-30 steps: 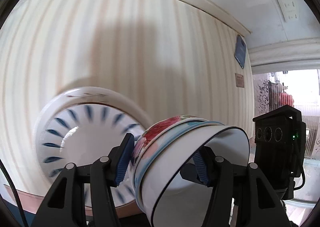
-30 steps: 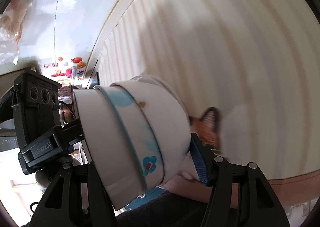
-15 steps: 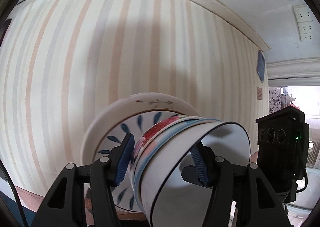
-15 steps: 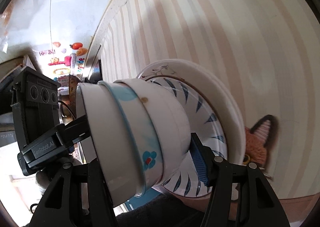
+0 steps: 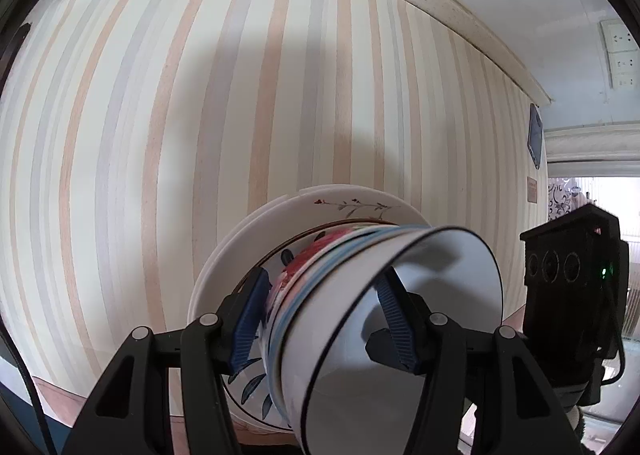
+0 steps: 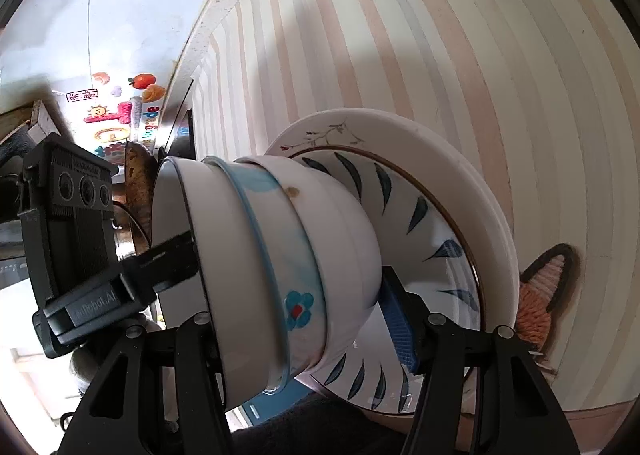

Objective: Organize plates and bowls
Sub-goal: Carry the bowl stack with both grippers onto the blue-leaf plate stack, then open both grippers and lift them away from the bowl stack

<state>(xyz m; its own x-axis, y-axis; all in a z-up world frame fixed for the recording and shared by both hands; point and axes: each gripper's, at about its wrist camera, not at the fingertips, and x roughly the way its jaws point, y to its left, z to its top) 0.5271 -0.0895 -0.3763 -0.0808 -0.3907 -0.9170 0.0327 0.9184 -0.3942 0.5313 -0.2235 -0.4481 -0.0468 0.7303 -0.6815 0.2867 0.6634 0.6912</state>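
Observation:
A stack of nested bowls (image 5: 440, 275) (image 6: 280, 255), white with blue and red flower prints, is held on its side between both grippers. My left gripper (image 5: 322, 319) is shut on its rim, one pad outside and one inside. My right gripper (image 6: 304, 327) is shut on the opposite side, with one blue pad (image 6: 396, 327) against the base and the other finger hidden. Right behind the bowls lies a blue-leaf plate (image 5: 248, 387) (image 6: 420, 223) on a larger white plate (image 5: 240, 255) (image 6: 460, 175). The bowls' base is at or very close to the blue-leaf plate.
The plates rest on a striped tablecloth (image 5: 200, 95) (image 6: 480, 55). An orange knitted fox shape (image 6: 540, 295) lies beside the plates. Each view shows the other gripper's black body (image 5: 568, 295) (image 6: 80, 235) next to the bowls. Wall sockets (image 5: 620, 55) show at the far right.
Both grippers have carried the bowl stack across to the plates. The plates now sit directly behind the bowls and look closer. Neither grip on the bowls has changed.

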